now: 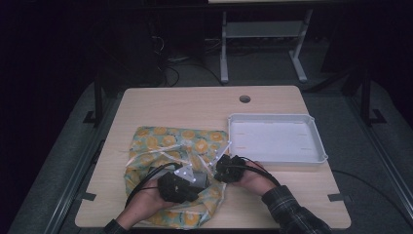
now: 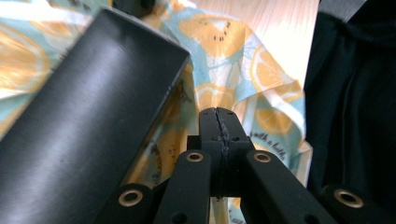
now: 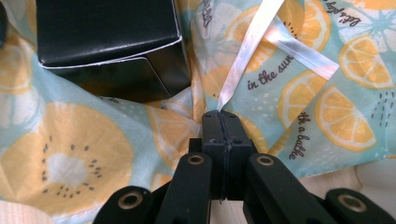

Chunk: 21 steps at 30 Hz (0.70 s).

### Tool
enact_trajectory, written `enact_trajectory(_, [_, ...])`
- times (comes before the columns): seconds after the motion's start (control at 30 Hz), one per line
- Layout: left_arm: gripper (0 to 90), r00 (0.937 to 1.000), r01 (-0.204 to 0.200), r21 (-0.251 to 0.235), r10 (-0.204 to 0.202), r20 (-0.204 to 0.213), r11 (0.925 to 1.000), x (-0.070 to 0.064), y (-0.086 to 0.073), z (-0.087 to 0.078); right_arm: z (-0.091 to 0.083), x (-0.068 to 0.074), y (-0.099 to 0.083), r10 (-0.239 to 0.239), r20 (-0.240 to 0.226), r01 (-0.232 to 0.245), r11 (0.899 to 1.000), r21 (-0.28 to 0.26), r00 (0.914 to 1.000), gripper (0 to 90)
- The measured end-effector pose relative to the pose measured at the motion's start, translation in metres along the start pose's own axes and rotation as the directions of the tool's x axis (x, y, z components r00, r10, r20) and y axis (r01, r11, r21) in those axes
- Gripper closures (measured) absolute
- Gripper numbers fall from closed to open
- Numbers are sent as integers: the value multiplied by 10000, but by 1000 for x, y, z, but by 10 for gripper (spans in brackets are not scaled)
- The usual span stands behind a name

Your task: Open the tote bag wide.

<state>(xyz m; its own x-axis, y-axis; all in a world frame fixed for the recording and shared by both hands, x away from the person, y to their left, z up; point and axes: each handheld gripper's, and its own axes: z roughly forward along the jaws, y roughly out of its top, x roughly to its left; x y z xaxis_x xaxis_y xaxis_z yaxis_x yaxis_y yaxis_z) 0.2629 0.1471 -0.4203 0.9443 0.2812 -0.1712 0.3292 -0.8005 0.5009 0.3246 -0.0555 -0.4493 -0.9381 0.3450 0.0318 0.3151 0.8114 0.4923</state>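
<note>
A cloth (image 1: 160, 141) printed with lemon slices lies crumpled on the near left of the wooden table (image 1: 195, 102). A black box (image 3: 107, 42) rests on the cloth, and it looms large and close (image 2: 93, 121) in the left gripper view. My right gripper (image 3: 219, 114) is shut on a white ribbon (image 3: 247, 46) that runs up from its tips. My left gripper (image 2: 218, 112) is shut with a fold of the cloth (image 2: 233, 60) at its tips. In the high view the left gripper (image 1: 197, 183) and right gripper (image 1: 219, 168) sit close together over the cloth's near edge.
An empty white tray (image 1: 311, 129) stands on the right half of the table, just beyond my right hand. A round hole (image 1: 245, 99) marks the far edge. Bare wood lies behind the cloth. Dark clothing (image 2: 355, 93) hangs near the left gripper.
</note>
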Motion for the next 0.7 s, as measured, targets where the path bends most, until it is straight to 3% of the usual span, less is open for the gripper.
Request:
enact_trajectory(0.23, [899, 9997, -66, 716, 82, -209, 9974, -1, -9, 9, 0, -1, 0, -62, -3, 62, 10000, 3, 10000, 895])
enact_trajectory(0.53, [900, 9999, 88, 1078, -73, -145, 9941, 1, -21, 12, 0, -1, -1, -90, 30, 90, 10000, 1, 10000, 896])
enact_trajectory(0.7, [900, 9999, 142, 1026, -131, -109, 9946, 2, -25, 11, 0, -1, -1, -114, 62, 114, 9999, 4, 9999, 896])
